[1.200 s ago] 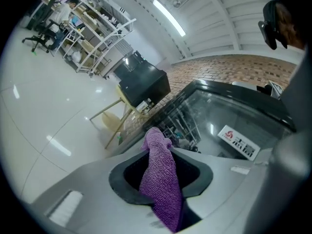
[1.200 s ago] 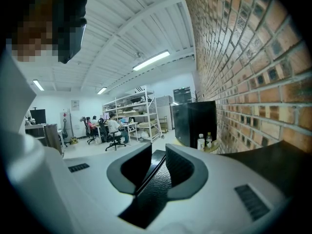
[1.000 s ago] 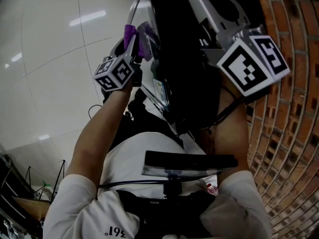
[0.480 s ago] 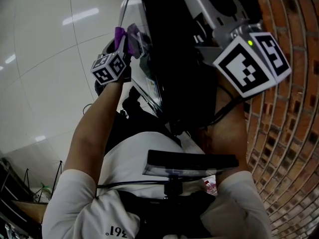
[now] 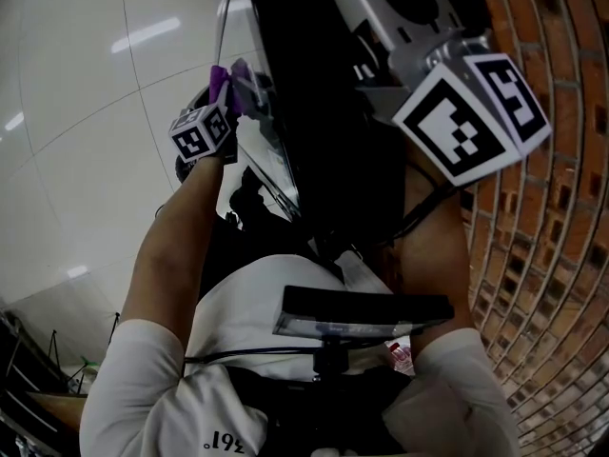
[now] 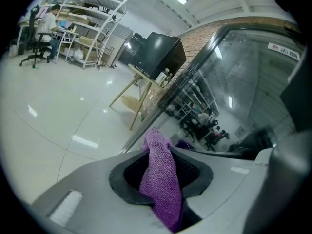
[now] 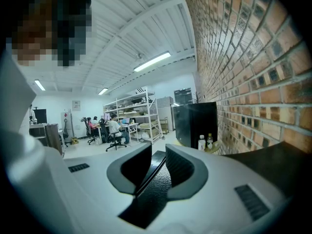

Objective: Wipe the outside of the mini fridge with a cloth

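The left claw (image 6: pixel 161 155) pinches the purple cloth (image 6: pixel 162 182) at the mini fridge (image 6: pixel 253 96), the right claw (image 7: pixel 156 163) clamps its black edge (image 7: pixel 147 178); hard dragging could, I think, pull the cloth out.

Purple cloth (image 6: pixel 161 179), black mini fridge (image 5: pixel 324 112), red-brown brick wall (image 5: pixel 557 255).

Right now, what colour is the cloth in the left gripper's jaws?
Purple; the cloth shows best in the left gripper view.
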`<state>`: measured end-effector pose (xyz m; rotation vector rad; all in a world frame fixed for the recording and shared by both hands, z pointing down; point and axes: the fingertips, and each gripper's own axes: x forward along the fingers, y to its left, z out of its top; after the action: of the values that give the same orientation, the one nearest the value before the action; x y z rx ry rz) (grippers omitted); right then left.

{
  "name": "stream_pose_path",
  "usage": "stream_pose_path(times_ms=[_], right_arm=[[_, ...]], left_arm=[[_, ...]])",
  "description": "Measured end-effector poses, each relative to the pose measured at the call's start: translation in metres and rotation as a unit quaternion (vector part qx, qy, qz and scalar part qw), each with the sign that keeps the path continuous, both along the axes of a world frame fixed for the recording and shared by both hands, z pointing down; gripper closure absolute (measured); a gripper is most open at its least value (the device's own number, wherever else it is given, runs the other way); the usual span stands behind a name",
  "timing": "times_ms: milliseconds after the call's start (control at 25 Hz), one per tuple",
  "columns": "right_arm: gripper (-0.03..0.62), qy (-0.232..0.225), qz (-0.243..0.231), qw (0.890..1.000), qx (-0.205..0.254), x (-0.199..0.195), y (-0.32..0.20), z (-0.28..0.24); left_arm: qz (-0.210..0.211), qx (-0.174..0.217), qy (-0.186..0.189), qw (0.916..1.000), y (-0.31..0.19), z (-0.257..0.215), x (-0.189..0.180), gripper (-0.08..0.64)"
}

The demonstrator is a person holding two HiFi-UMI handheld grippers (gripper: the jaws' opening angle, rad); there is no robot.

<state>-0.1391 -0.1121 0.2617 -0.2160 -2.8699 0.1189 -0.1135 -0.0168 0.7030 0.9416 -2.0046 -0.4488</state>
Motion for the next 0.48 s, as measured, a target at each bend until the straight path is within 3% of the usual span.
stream_pose_path(times_ms=[200, 480], right_arm=[[0.512, 0.007, 0.005, 1.0, 0.005, 0.001, -0.003, 0.002], [0.512, 0.018, 0.001, 1.0, 0.005, 0.0, -0.003, 0.007]], left_arm=[[-0.006, 0.012, -0.005, 0.9999, 0.001, -0.019, -0.007, 0.469], [-0.035, 0.116, -0.03, 0.9922, 0.014, -0.134, -0.001, 0.469]])
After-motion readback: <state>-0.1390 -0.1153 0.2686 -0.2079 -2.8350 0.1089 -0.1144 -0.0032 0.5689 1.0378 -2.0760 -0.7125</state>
